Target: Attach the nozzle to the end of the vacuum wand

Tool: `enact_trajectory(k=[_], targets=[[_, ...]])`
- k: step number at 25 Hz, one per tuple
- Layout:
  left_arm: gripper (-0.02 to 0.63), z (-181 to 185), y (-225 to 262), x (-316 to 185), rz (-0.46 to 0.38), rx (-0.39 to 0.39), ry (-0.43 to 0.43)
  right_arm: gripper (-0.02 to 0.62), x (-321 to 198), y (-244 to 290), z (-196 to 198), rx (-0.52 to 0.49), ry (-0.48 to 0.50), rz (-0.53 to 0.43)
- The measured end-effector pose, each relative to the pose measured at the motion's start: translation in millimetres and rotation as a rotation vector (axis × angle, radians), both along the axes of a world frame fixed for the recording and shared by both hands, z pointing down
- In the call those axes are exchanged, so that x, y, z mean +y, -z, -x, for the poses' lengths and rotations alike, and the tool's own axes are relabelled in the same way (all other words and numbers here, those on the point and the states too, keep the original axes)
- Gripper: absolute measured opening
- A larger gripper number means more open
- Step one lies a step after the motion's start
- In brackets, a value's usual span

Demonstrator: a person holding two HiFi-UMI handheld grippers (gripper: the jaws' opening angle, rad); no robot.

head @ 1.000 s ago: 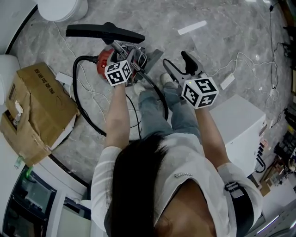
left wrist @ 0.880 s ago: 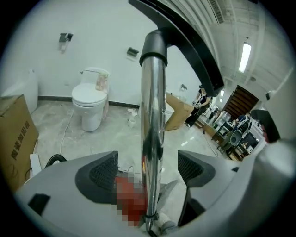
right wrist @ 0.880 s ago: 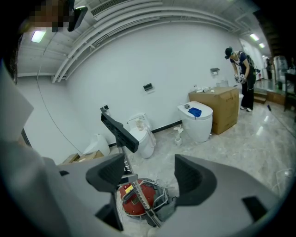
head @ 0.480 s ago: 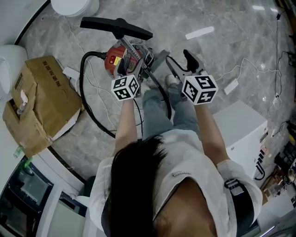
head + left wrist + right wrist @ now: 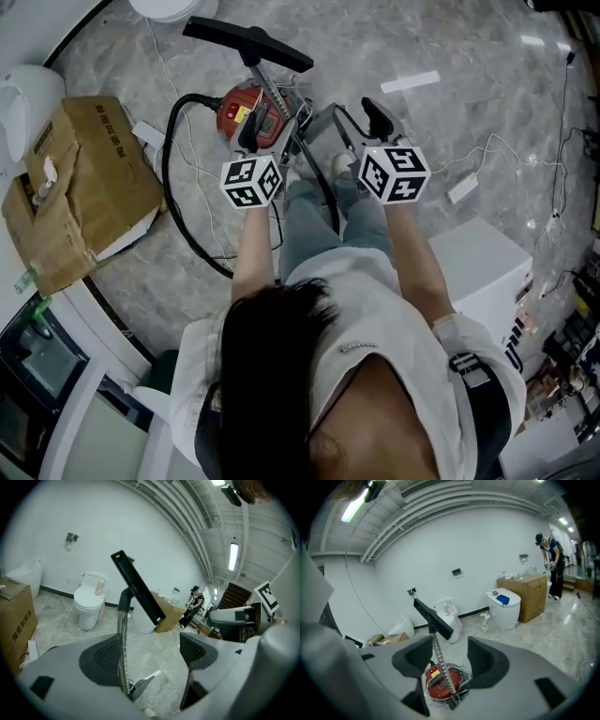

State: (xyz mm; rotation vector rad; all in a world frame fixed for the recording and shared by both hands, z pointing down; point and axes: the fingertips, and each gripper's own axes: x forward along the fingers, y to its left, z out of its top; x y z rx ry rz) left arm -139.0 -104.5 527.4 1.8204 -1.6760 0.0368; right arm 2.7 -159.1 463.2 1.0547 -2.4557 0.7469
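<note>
Nozzle on the wand's end — both grippers clear of it.
The black nozzle [image 5: 248, 42] is seen at twelve o'clock in the head view, seated crosswise on the top of the ribbed metal wand [image 5: 270, 89], which rises from the red vacuum body [image 5: 234, 109]. A black hose [image 5: 167, 169] is looped out to the body's seven o'clock, and a cardboard box [image 5: 80, 183] is set at its nine. The left gripper [image 5: 151, 654] is held spread wide, with nothing pinched. On the right gripper [image 5: 449, 660] the jaws have just been drawn closer, yet are kept apart — the wand is only sighted beyond the gap, not gripped.
</note>
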Motion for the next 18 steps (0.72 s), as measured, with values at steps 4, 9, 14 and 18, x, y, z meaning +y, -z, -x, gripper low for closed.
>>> enact_trajectory(k=[4, 9, 14, 18], targets=[[0.390, -7.0, 25.3, 7.8, -0.038, 0.012, 0.015, 0.181, 3.7, 7.6, -0.6, -0.002, -0.005, -0.022], [0.387, -19.3, 49.0, 13.4, -0.056, -0.007, 0.019, 0.097, 11.0, 18.1, 3.4, 0.001, 0.026, -0.043], [0.267, -18.7, 72.2, 18.0, -0.102, -0.051, 0.070, 0.037, 15.7, 25.3, 5.8, 0.009, 0.036, -0.060], [0.182, -17.6, 88.6, 21.6, -0.138, -0.069, 0.098, 0.021, 18.9, 31.5, 9.6, 0.007, 0.051, -0.065]])
